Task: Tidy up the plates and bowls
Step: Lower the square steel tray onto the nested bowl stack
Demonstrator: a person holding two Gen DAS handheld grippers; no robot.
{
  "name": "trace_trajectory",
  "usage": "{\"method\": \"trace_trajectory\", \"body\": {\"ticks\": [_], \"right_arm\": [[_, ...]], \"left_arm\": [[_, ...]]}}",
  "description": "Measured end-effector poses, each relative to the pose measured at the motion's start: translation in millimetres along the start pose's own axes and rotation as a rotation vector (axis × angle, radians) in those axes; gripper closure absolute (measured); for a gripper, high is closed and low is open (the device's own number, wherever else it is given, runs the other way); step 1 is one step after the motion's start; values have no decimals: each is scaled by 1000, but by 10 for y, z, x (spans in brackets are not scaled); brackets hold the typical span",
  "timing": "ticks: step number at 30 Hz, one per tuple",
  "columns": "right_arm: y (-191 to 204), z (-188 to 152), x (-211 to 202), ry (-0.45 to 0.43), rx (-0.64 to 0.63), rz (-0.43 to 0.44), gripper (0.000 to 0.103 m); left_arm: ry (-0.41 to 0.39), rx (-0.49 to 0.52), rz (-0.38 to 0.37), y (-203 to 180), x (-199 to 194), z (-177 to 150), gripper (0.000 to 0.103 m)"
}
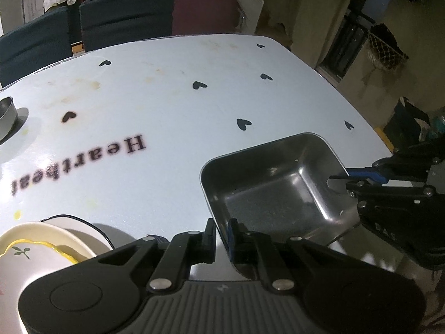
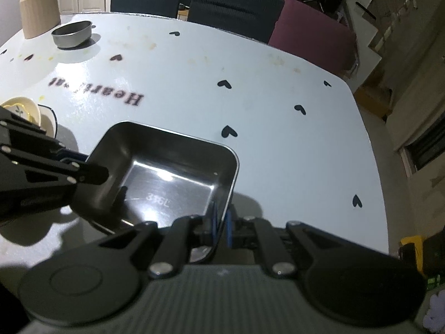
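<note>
A square steel dish hangs just above the white table, held by both grippers. My left gripper is shut on its near-left rim. My right gripper is shut on its opposite rim and shows at the right of the left wrist view. A stack of cream bowls and plates with a yellow rim sits at the near left. A round steel bowl stands at the far left.
The white table has black hearts and printed lettering. Dark chairs and a maroon seat line the far edge. A wooden box stands at the far left corner.
</note>
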State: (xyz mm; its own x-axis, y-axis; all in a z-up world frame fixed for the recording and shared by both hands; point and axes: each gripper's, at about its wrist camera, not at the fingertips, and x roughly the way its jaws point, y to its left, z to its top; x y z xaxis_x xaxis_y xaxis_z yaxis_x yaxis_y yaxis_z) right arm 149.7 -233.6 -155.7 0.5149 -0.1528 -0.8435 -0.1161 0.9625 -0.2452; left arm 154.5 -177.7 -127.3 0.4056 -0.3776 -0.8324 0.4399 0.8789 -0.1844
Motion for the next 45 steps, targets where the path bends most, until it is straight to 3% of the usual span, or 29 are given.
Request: {"method": "trace_trajectory", "body": {"ticks": [19, 30, 45], "right_arm": [[31, 0, 336, 113, -23, 22, 92], [5, 43, 395, 104, -10, 19, 92], [-207, 33, 457, 109, 60, 91, 91]], "left_arm": [[60, 32, 0, -6, 161, -34, 86], [55, 22, -5, 11, 168, 8, 84], [61, 22, -11, 5, 172, 21, 83]]}}
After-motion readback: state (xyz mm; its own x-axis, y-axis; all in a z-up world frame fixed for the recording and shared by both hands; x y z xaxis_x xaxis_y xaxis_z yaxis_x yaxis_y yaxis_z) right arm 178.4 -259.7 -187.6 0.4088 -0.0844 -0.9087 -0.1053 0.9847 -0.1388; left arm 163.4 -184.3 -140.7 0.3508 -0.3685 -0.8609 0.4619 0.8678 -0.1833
